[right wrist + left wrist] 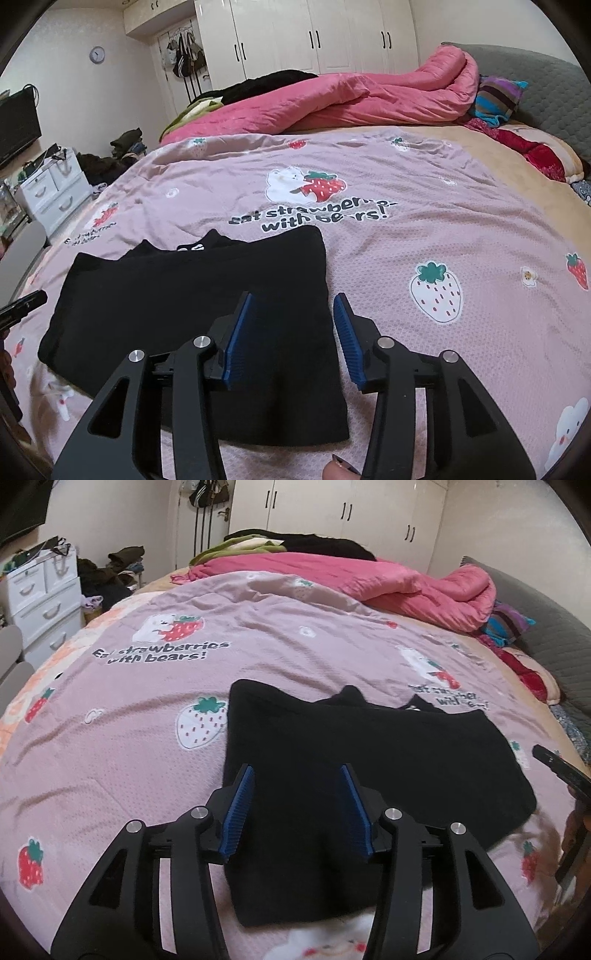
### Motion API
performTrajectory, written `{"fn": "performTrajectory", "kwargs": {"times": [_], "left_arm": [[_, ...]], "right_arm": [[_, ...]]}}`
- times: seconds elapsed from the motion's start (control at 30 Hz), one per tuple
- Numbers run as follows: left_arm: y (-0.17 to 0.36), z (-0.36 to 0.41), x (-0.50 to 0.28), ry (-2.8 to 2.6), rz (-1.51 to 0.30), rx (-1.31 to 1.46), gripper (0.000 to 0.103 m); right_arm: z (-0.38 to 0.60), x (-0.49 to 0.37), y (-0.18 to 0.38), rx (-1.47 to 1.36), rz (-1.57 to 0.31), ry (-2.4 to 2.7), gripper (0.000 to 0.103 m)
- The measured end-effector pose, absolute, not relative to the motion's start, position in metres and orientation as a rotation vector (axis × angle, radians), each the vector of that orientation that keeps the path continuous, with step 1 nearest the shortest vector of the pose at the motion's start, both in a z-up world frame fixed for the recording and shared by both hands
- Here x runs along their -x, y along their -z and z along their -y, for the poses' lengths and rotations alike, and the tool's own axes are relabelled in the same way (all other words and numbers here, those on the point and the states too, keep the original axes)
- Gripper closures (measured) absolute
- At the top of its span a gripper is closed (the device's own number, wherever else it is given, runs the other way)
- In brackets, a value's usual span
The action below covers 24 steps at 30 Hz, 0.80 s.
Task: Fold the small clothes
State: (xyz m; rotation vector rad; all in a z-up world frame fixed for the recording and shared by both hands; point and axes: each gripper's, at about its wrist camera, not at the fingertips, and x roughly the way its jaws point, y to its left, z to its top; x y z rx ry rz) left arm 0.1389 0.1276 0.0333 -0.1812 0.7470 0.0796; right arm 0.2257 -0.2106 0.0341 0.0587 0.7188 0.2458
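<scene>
Your black garment (pixel 351 760) lay folded flat on the bed (pixel 110 757), long axis left-right. Left hand-held gripper (pixel 297 808) and right hand-held gripper (pixel 293 338) hung part-open, holding nothing. Only the right view showed the wall clock (pixel 97 54).

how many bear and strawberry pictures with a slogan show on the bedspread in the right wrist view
2: one bear picture sits centre, beyond the black garment; a second bear picture, blurry, sits far left near the bed edge. The garment may hide more.

Black garment (pixel 332 760), plain. Bedspread (pixel 110 760): dusty pink, printed with red and white strawberries, white bears, dark lettering. Quilt (pixel 369 96): bright pink. Pillow (pixel 496 98): striped purple, blue, brown. Drawer unit (pixel 44 602): white. Gripper pads (pixel 240 808): blue, on black frames.
</scene>
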Motion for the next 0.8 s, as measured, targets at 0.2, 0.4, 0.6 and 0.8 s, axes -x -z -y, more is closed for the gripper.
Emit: {"fn": "performTrajectory", "kwargs": {"times": [0.2, 0.4, 0.6, 0.8], "left_arm": [[-0.035, -0.120, -0.130, -0.060, -0.743, 0.201, 0.055], [-0.018, -0.109, -0.133, -0.033, -0.819, 0.183, 0.055], [0.013, -0.109, -0.134, -0.006, -0.942, 0.204, 0.051], [0.020, -0.112, -0.129, -0.002, -0.946, 0.214, 0.051]], "right_arm": [[0.209, -0.218, -0.029, -0.092, -0.741, -0.258, 0.055], [0.186, -0.210, -0.010, -0.011, -0.817, -0.295, 0.053], [0.179, -0.211, 0.018, 0.022, -0.934, -0.266, 0.052], [0.175, -0.207, 0.016, 0.023, -0.924, -0.247, 0.046]]}}
